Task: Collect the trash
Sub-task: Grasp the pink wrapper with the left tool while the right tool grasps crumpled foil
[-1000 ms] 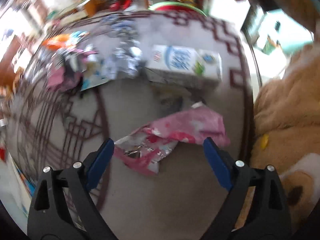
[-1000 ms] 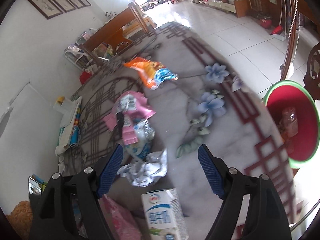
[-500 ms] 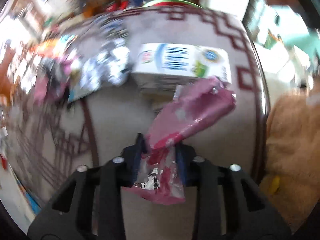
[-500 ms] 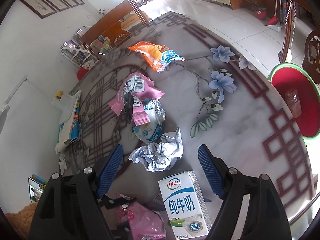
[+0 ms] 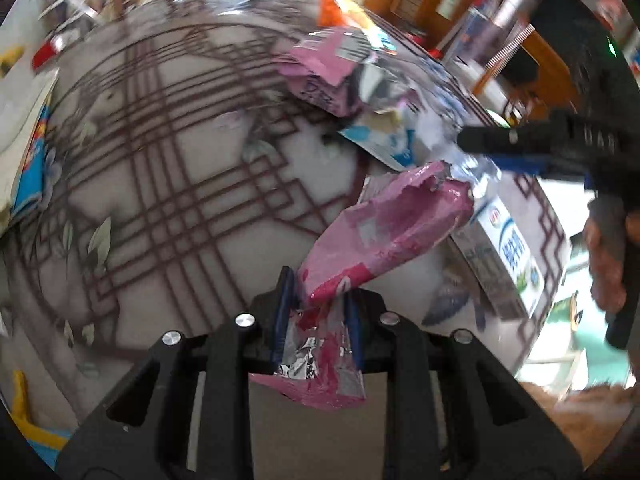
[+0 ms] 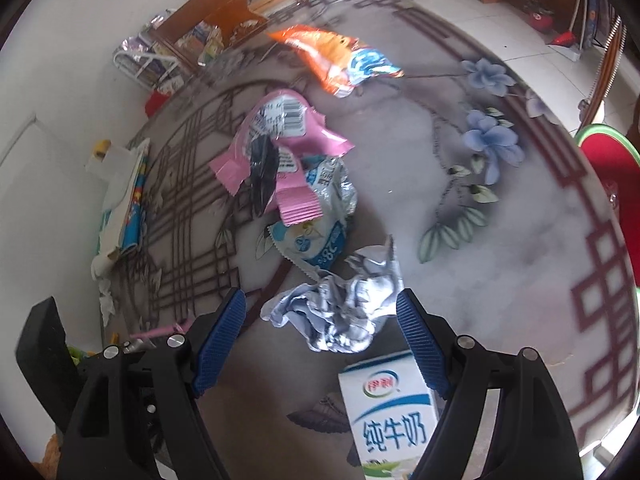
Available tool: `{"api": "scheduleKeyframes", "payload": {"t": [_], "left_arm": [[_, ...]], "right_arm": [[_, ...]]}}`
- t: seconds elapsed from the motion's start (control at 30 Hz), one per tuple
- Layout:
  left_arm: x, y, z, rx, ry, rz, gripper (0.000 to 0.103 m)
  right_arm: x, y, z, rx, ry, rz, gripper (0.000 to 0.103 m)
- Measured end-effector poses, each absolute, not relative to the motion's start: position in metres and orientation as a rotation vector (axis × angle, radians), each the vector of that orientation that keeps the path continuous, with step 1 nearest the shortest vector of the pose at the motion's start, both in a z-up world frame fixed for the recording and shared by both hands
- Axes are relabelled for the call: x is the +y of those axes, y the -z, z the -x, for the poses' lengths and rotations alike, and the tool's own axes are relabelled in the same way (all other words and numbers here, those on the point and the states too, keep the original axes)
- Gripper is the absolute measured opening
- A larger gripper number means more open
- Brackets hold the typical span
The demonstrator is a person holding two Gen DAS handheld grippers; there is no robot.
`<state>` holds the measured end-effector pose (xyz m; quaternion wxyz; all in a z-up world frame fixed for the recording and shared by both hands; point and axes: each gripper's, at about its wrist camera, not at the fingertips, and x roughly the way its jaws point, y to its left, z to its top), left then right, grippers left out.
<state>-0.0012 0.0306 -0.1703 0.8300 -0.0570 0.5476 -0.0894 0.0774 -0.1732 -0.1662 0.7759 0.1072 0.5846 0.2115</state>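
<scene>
1. Now the left gripper has clenched its fingers on the pink wrapper, lifted off the table; a second ago they straddled it.
2. The right gripper, fingers apart, has dropped around the crumpled foil, likely next.

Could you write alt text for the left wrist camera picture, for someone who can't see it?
The left gripper is shut on a crumpled pink foil wrapper, held above a round patterned table. Beyond it lie a milk carton and a heap of other wrappers; the right gripper reaches in from the right edge.
</scene>
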Motion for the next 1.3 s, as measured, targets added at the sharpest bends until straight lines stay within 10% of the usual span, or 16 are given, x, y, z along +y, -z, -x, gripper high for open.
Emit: {"api": "scheduleKeyframes", "payload": {"t": [0.2,0.4,0.67,1.1,1.3], "left_arm": [[0.028,0.178,0.002,1.175,0.166,0.179,0.024],[0.032,0.185,0.0,1.196,0.153,0.194,0.025],[0.049,0.179,0.005,1.179,0.135,0.239,0.048],[0.04,0.184,-0.001,1.186,0.146,0.147,0.055],[0.032,0.194,-0.005,1.221,0.121,0.136,0.025]], "right_arm": [[-0.164,0.178,-0.08,1.291,-0.436,-0.176,0.073],[-0.166,0.174,-0.081,1.27,-0.444,-0.163,0.035],[-0.17,0.151,-0.068,1.177,-0.483,-0.169,0.033],[-0.173,0.146,-0.063,1.167,-0.511,-0.199,0.034],[-0.177,0.139,-0.058,1.147,-0.519,-0.207,0.034]]}}
